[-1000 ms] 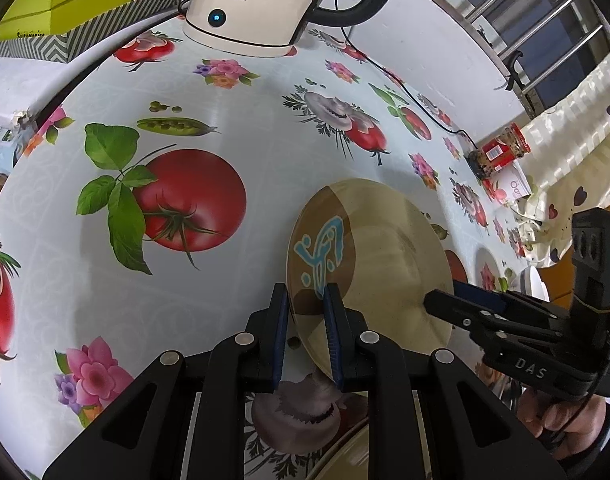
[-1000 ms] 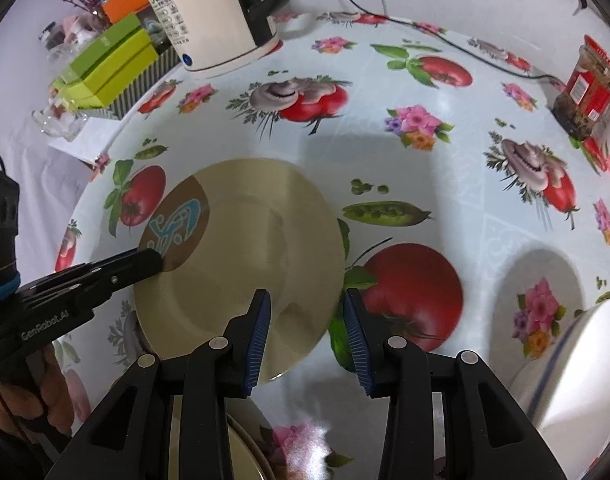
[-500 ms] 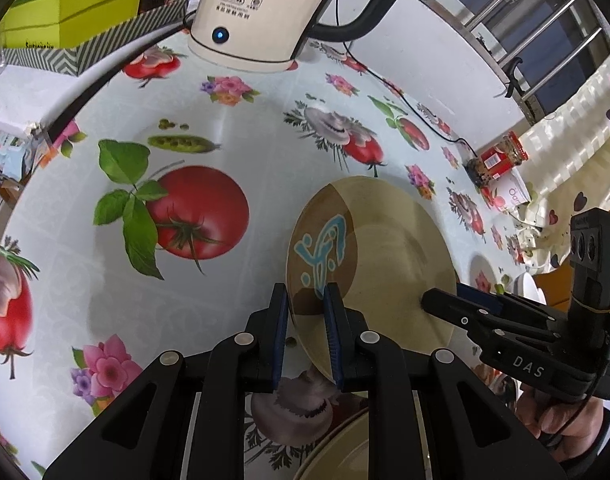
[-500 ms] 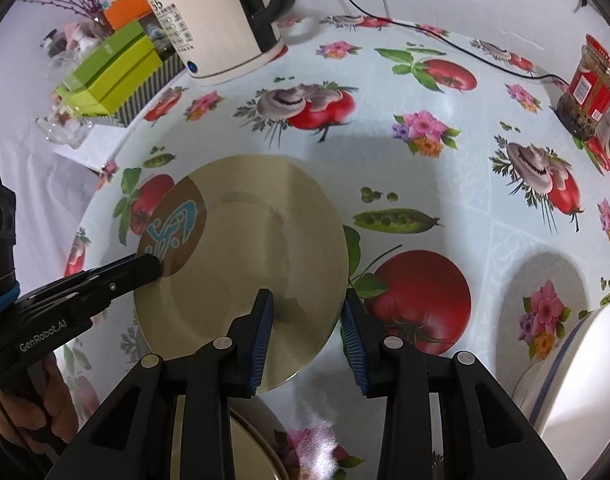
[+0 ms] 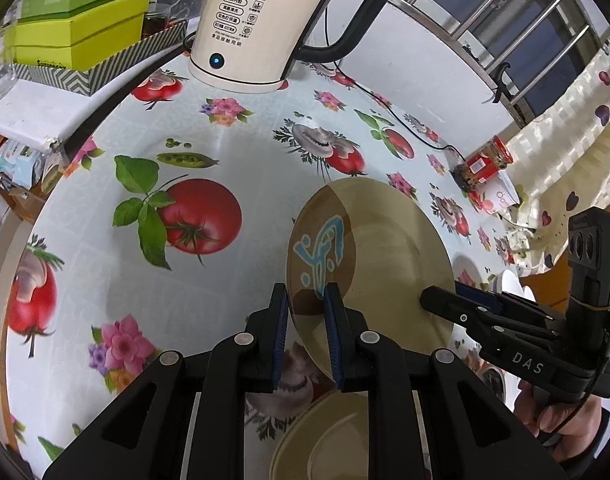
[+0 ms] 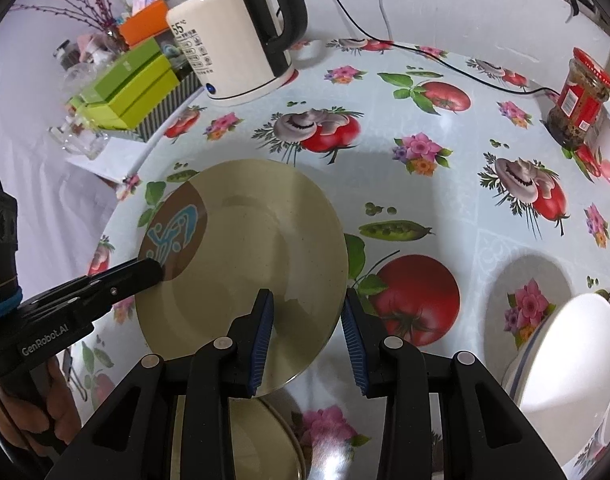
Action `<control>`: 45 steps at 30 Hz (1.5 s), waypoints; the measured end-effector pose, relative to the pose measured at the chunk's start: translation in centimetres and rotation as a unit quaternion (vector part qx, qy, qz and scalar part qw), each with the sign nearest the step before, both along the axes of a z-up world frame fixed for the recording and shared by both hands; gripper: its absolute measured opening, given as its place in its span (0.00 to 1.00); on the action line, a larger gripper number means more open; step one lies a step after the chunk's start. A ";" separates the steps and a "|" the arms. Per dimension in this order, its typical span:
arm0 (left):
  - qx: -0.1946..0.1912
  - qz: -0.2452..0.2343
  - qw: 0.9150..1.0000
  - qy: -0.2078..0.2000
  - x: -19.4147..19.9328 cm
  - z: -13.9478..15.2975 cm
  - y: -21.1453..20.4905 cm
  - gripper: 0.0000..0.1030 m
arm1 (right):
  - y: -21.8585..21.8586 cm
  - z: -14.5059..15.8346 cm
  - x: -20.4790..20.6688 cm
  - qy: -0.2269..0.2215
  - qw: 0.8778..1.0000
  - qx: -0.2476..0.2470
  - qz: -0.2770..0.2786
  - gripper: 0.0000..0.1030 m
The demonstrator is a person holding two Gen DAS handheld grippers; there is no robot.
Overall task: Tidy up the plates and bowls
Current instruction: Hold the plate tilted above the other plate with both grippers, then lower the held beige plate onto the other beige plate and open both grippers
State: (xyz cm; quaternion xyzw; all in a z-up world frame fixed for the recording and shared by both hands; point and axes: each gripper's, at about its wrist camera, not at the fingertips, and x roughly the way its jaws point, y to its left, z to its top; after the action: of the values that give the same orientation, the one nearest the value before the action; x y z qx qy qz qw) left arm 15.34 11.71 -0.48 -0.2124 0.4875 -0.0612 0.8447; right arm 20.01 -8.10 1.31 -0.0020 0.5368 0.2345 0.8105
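We pinch the tan plate (image 5: 385,248) by its edges with our left gripper (image 5: 305,312) and right gripper (image 6: 307,320), up above the table (image 5: 245,148). If one lets go, it falls and breaks.

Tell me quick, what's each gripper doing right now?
Left gripper: closed on the round beige ceramic plate rim.
Right gripper: closed on the same plate's opposite rim.

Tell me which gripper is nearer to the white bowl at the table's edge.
Right. The right gripper holds the beige plate by its rim beside the white bowl. The left gripper grips the plate's opposite rim, on the brown patch, farther from the bowl.
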 end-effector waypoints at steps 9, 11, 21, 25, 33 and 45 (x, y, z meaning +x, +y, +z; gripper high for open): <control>0.003 0.003 1.000 -0.001 -3.2 0.4 -0.8 0.18 | -0.6 0.5 -3.2 -0.005 1.000 0.002 0.008 0.33; 0.004 0.003 1.000 0.000 -4.0 0.4 -1.0 0.18 | -0.8 0.5 -4.0 -0.005 1.000 0.004 0.009 0.33; 0.010 0.003 1.000 0.003 -8.1 0.4 -2.3 0.19 | -1.8 0.4 -8.4 -0.007 1.000 0.004 0.013 0.33; 0.011 0.005 1.000 0.008 -9.5 0.0 -2.6 0.19 | -1.9 0.0 -9.7 -0.006 1.000 0.001 0.017 0.34; 0.015 0.008 1.000 0.019 -11.6 -0.8 -3.0 0.19 | -2.1 -1.0 -11.6 0.004 1.000 -0.001 0.023 0.34; 0.022 0.010 0.999 0.030 -13.0 -1.5 -3.4 0.18 | -2.0 -1.9 -12.9 0.011 0.999 -0.008 0.030 0.35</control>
State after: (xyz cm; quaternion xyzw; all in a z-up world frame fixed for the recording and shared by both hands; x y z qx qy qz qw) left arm 2.37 8.32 -2.02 -0.2007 0.5113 -0.0354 0.8349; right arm 7.10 -10.14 -0.59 -0.0219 0.5469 0.2543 0.7973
